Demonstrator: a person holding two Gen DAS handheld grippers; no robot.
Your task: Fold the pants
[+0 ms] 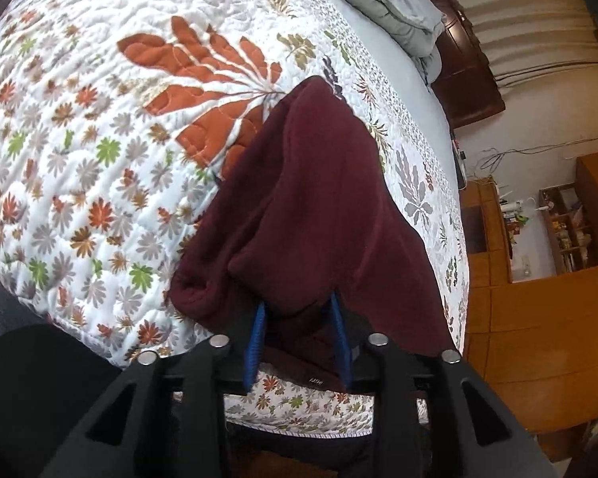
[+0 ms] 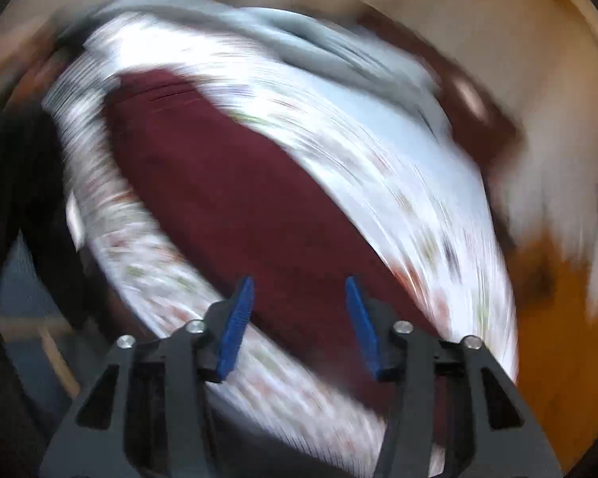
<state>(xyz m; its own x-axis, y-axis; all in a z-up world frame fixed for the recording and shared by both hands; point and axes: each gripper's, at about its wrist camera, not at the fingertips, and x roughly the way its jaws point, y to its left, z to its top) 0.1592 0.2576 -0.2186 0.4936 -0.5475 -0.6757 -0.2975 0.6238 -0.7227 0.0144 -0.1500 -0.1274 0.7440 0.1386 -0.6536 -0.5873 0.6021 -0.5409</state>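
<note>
Two grippers over maroon pants (image 1: 315,207) — left (image 1: 299,310) clamping fabric, right (image 2: 300,285) wide, holding nothing.

Your right wrist view is smeared by motion blur, softening the quilt (image 2: 147,275), while maroon pants (image 1: 319,207) hide your left gripper's fingertips (image 1: 259,318).
</note>
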